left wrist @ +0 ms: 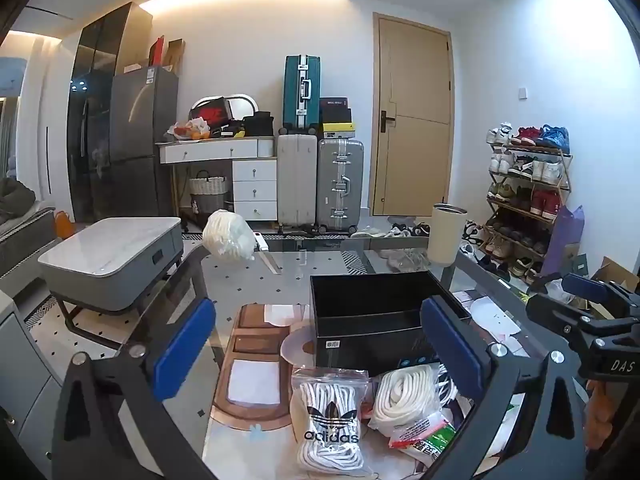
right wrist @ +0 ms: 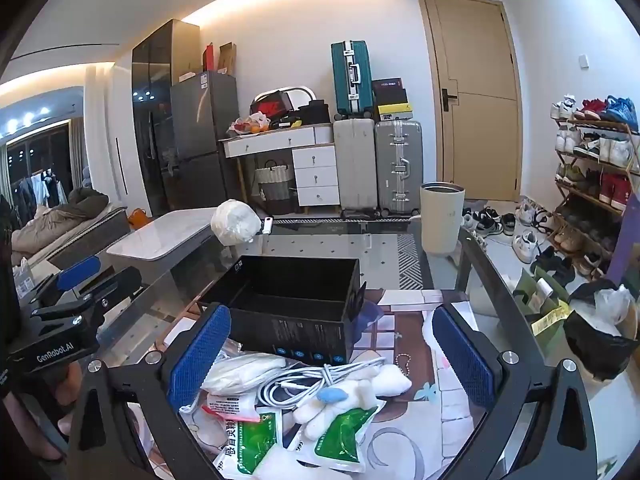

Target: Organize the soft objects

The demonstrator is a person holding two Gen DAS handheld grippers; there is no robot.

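An empty black box [left wrist: 368,312] [right wrist: 288,300] stands open on the glass table. In front of it lies a heap of soft items: a bag of white laces marked adidas [left wrist: 330,412], a coil of white cord [left wrist: 404,396], green and white sachets [right wrist: 248,436], a white cable [right wrist: 304,380] and a white plush toy [right wrist: 352,396]. My left gripper [left wrist: 316,344] hovers open above the laces, nothing between its blue pads. My right gripper [right wrist: 332,354] is open over the cable and plush. Each gripper shows at the edge of the other's view.
A white bagged bundle [left wrist: 228,236] [right wrist: 234,222] and a cream tumbler [left wrist: 446,236] [right wrist: 440,216] stand at the table's far side. A patterned mat [left wrist: 256,368] lies under the heap. Beyond are suitcases, a drawer desk, a door and a shoe rack [left wrist: 528,192]. A black bag [right wrist: 600,332] sits right.
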